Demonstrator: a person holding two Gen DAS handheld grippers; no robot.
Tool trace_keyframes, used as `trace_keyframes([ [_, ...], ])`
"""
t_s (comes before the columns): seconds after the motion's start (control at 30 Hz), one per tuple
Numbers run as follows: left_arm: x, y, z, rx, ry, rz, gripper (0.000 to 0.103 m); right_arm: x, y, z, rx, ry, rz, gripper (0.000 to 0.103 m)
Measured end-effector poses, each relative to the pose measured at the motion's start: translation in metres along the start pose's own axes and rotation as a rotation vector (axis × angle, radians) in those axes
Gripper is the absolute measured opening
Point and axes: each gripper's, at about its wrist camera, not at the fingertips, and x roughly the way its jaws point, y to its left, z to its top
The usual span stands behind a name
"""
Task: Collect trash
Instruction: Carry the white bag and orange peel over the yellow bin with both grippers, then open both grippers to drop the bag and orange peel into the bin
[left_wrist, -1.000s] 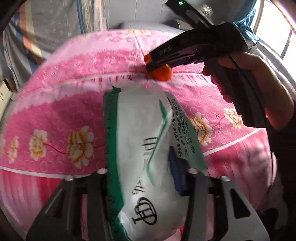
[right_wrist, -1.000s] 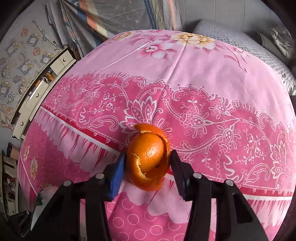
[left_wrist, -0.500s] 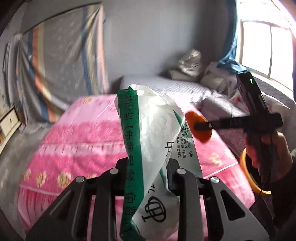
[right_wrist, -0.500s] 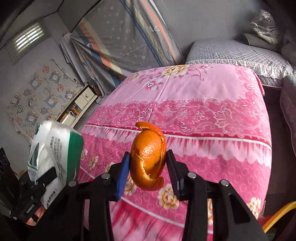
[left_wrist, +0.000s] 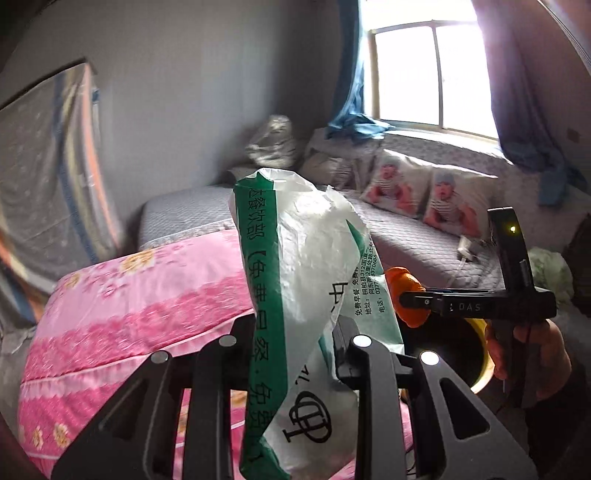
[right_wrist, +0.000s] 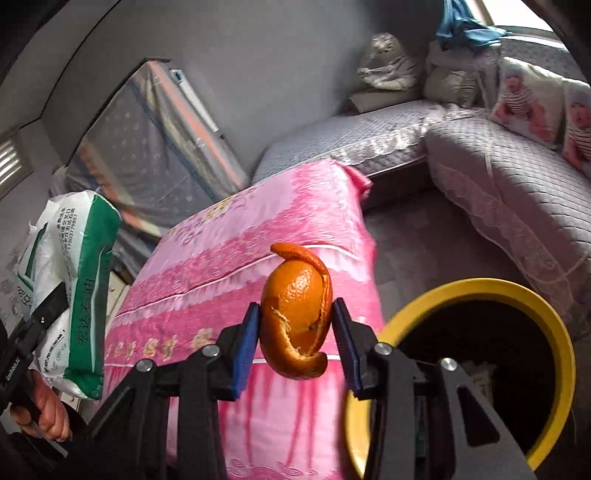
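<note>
Your left gripper (left_wrist: 295, 332) is clamped on one white-and-green bag (left_wrist: 299, 280), held aloft beside the pink bed (right_wrist: 258, 236). Your right gripper (right_wrist: 295, 332) pinches one orange peel (right_wrist: 297, 314) (curled, intact) just beside the single yellow-rimmed bin (right_wrist: 554, 332).

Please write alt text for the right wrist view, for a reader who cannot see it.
The right gripper holds an orange peel between its two fingers, near the open yellow bin at lower right. Behind lies a bed with a pink flowered cover; at left, the left gripper holds a white and green plastic bag.
</note>
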Motion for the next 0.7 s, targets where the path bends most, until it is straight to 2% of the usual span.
trace_keyframes([
  [0.2,0.061,-0.066,0.000,0.076,0.043,-0.197,0.025,-0.037,-0.067,-0.020,0.135,-0.076,-0.163,0.038],
  [0.27,0.089,-0.087,-0.005,0.094,0.082,-0.242,0.025,-0.043,-0.086,-0.026,0.180,-0.079,-0.232,0.038],
  [0.33,0.114,-0.106,-0.012,0.091,0.132,-0.301,0.025,-0.043,-0.102,-0.031,0.223,-0.072,-0.248,0.038],
  [0.4,0.133,-0.116,-0.020,0.090,0.158,-0.322,0.026,-0.038,-0.112,-0.035,0.239,-0.067,-0.283,0.038],
  [0.47,0.150,-0.119,-0.023,0.058,0.187,-0.343,0.031,-0.034,-0.120,-0.038,0.236,-0.058,-0.323,0.041],
  [0.5,0.155,-0.117,-0.025,0.025,0.198,-0.340,0.040,-0.032,-0.123,-0.039,0.234,-0.043,-0.356,0.045],
  [0.53,0.157,-0.114,-0.024,0.007,0.201,-0.333,0.060,-0.031,-0.126,-0.040,0.239,-0.039,-0.386,0.055],
  [0.6,0.149,-0.099,-0.025,-0.030,0.163,-0.303,0.086,-0.033,-0.128,-0.040,0.243,-0.062,-0.437,0.072],
  [0.7,0.124,-0.076,-0.015,-0.038,0.078,-0.265,0.095,-0.043,-0.132,-0.038,0.252,-0.102,-0.496,0.079],
])
